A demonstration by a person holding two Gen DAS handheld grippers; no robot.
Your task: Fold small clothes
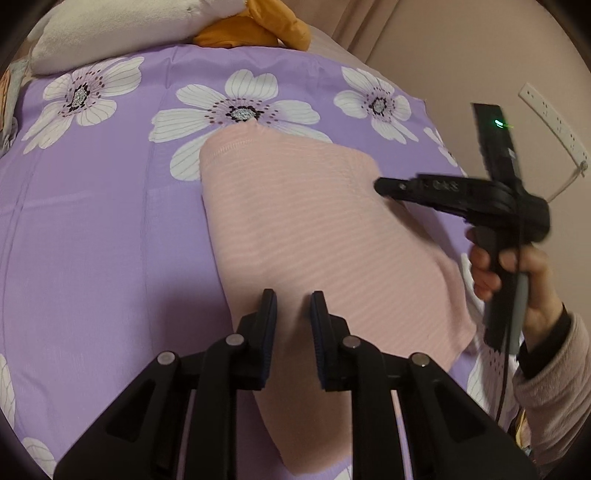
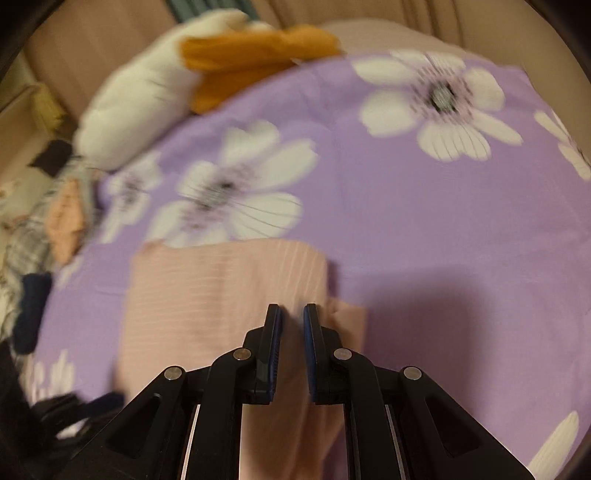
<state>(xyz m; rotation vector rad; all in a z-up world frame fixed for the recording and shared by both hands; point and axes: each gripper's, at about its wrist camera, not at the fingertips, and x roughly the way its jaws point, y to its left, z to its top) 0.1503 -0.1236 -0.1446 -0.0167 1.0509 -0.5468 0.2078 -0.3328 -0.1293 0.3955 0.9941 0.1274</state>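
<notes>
A pink ribbed garment point(image 1: 295, 229) lies folded and flat on the purple flowered bedspread point(image 1: 92, 221). My left gripper point(image 1: 293, 299) hovers over its near end, jaws a narrow gap apart, with only cloth showing behind them and nothing pinched. My right gripper point(image 1: 384, 184) comes in from the right over the garment's far right edge, held by a hand point(image 1: 517, 273), its fingers together. In the blurred right wrist view that gripper point(image 2: 292, 312) is over the garment point(image 2: 221, 288) near its right edge and holds nothing.
A white pillow point(image 1: 110, 29) and an orange cloth point(image 1: 258, 29) lie at the head of the bed. A heap of other clothes point(image 2: 48, 221) sits off the bed's left side. A power strip point(image 1: 554, 125) hangs on the wall at right.
</notes>
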